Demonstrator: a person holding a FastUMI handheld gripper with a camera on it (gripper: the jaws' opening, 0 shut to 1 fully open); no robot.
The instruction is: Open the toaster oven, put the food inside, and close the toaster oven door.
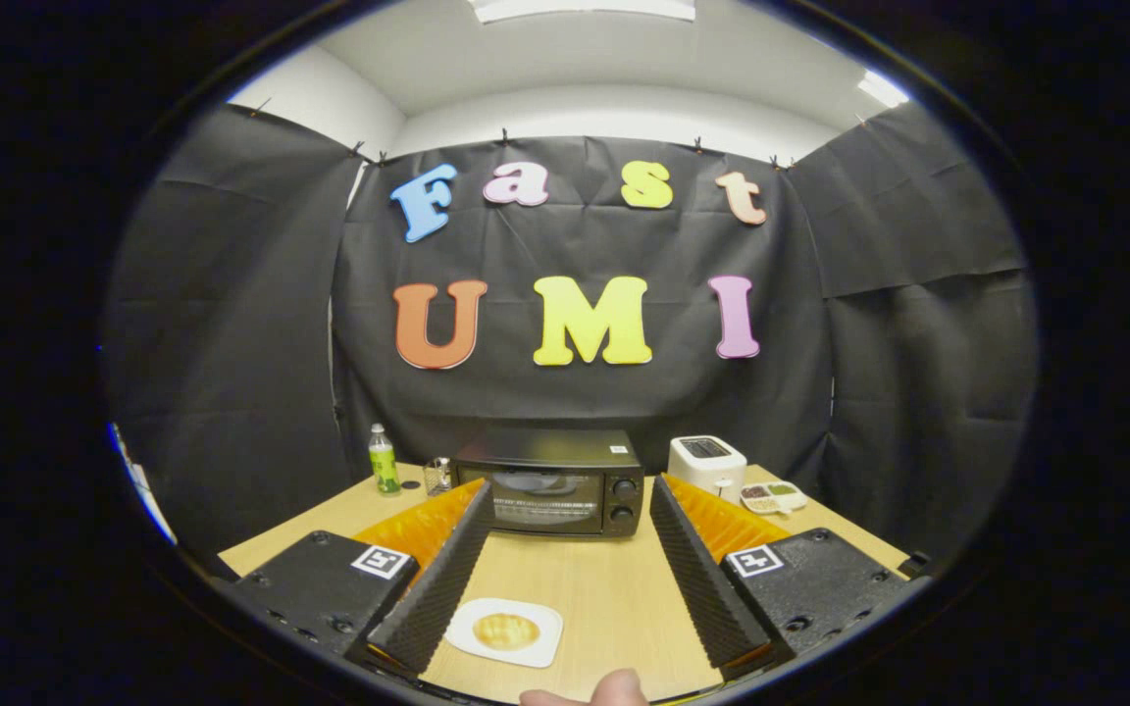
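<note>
Carrying no readable words or numbers: merely showing a square black-and-white coded marker [384,561] on one finger block of the gripper [570,485] and its twin marker [755,560] on the other, fingers standing wide apart, gripping nothing. Bearing a small white sticker [618,449] atop the toaster oven [550,480], too small for reading. Wearing a green label, illegible, on the bottle [385,463].

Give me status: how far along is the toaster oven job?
Done: nothing visible yet. The toaster oven door looks closed, and the food sits on its white plate on the table, between the fingers. In hand: the tongs are open and empty, aimed at the oven beyond them. Left: open the door, load the food, close the door.
</note>
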